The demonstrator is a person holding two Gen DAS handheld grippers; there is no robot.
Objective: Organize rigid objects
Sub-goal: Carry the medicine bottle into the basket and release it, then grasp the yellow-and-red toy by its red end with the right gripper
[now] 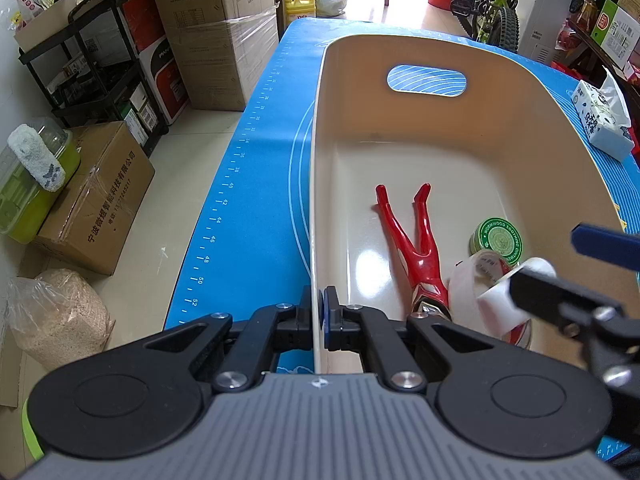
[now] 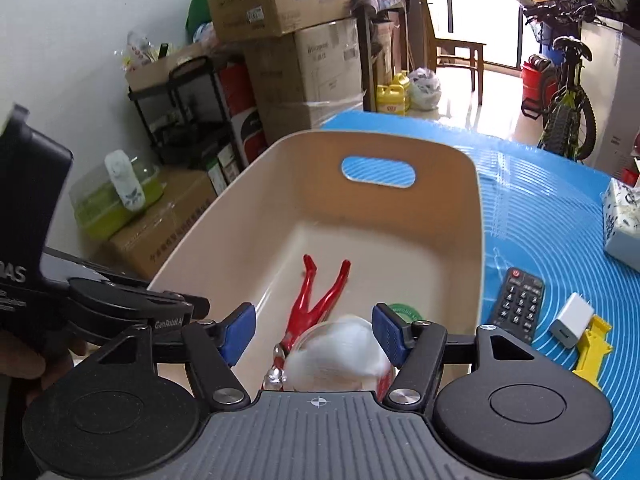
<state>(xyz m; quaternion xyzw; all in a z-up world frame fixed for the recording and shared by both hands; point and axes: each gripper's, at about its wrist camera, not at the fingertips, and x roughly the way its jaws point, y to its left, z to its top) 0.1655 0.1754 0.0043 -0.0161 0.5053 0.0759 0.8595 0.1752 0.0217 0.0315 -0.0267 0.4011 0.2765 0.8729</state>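
The left gripper (image 1: 319, 312) had its jaws clenched on the near rim of a cream bin (image 1: 520, 128), one finger outside the wall and one inside. The bin stood on a blue mat (image 1: 256, 152) that covered the bench. On the bin's floor lay a red figure (image 1: 416, 248), legs pointing toward the far wall with its handle slot. Just beside the figure were a green round tin (image 1: 498, 240) and a roll of clear tape (image 1: 476, 292).

The right gripper (image 2: 314, 330) hung over the near end of the bin with its jaws released. Below and between the blue pads (image 2: 240, 330) showed the tape roll (image 2: 340, 356), blurred, with neither pad pressing on it. Whether the roll already rested on the bin's floor could not be told.

Outside the bin, on the mat to its right, lay a black remote (image 2: 518, 304), a white charger (image 2: 570, 320) and a yellow clip (image 2: 594, 350), close together. A tissue pack (image 2: 624, 224) sat farther back.
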